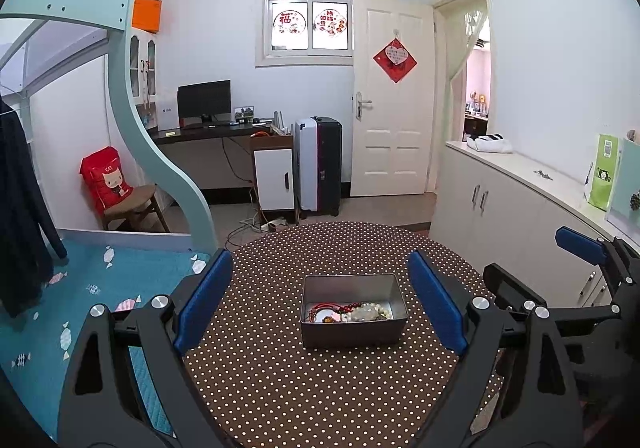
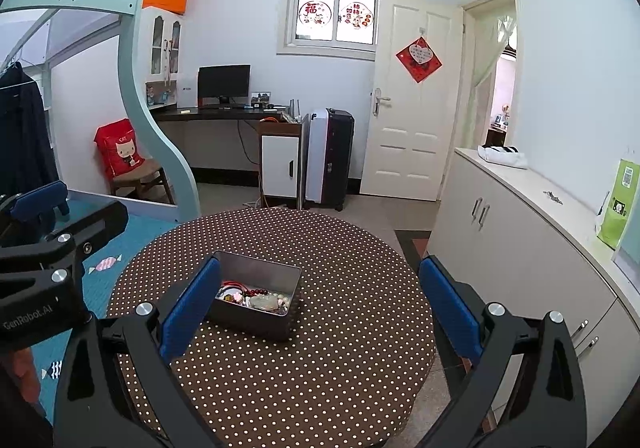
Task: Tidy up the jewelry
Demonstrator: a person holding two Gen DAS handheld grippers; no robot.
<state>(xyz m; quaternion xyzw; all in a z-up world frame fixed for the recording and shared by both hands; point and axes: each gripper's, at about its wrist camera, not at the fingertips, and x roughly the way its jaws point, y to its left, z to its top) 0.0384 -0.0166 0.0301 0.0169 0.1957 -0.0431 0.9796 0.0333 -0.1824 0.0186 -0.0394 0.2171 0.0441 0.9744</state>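
A grey metal tin (image 1: pixel 352 332) (image 2: pixel 280 322) stands in the middle of the round table with a brown polka-dot cloth (image 1: pixel 280 388) (image 2: pixel 320 368). Inside it lies a heap of jewelry (image 1: pixel 348 313) (image 2: pixel 256 298): red cord, dark red beads, pale beads and a white pendant. My left gripper (image 1: pixel 320 308) is open above the table, the tin lying between its blue pads with nothing held. My right gripper (image 2: pixel 320 312) is open too, its left pad just in front of the tin's left end. Each gripper shows at the edge of the other's view.
A bed with a teal quilt (image 1: pixel 60 308) lies left of the table, under a teal loft frame. White cabinets (image 1: pixel 500 216) run along the right with a green bag on top. A desk, a suitcase and a white door stand at the far wall.
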